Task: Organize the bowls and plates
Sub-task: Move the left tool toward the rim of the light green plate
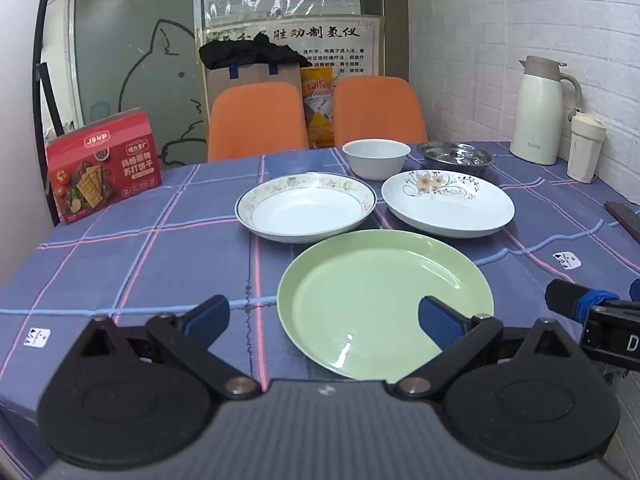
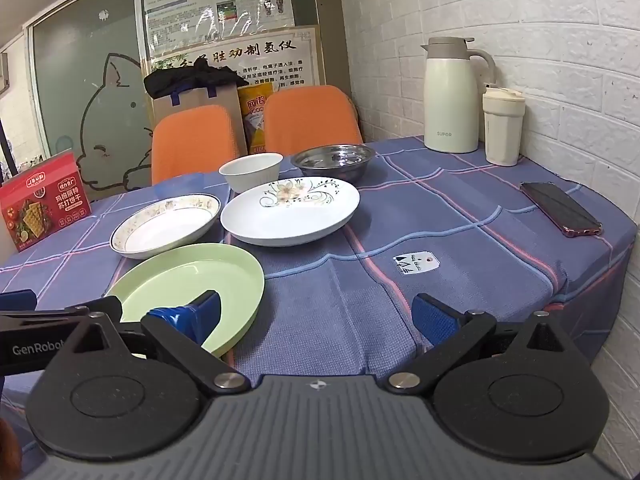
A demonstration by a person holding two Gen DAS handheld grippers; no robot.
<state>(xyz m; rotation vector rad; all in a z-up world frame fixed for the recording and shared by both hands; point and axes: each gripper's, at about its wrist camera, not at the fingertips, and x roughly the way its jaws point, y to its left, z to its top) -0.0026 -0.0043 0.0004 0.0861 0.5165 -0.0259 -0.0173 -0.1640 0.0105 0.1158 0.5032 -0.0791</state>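
On the bench (image 1: 120, 264), a green plate (image 1: 384, 304), two white plates (image 1: 306, 208) (image 1: 448, 204), a white bowl (image 1: 376, 158) and a steel bowl (image 1: 454, 158) apparently sit empty. Both grippers (image 1: 324, 320) (image 2: 316, 318) hover with fingers spread, grasping nothing. Only the right view shows a phone (image 2: 560, 208).

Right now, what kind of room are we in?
Probably a small dining or break room: a table under a checked cloth with plates and bowls, two orange chairs pushed in, and a thermos jug by the brick wall.
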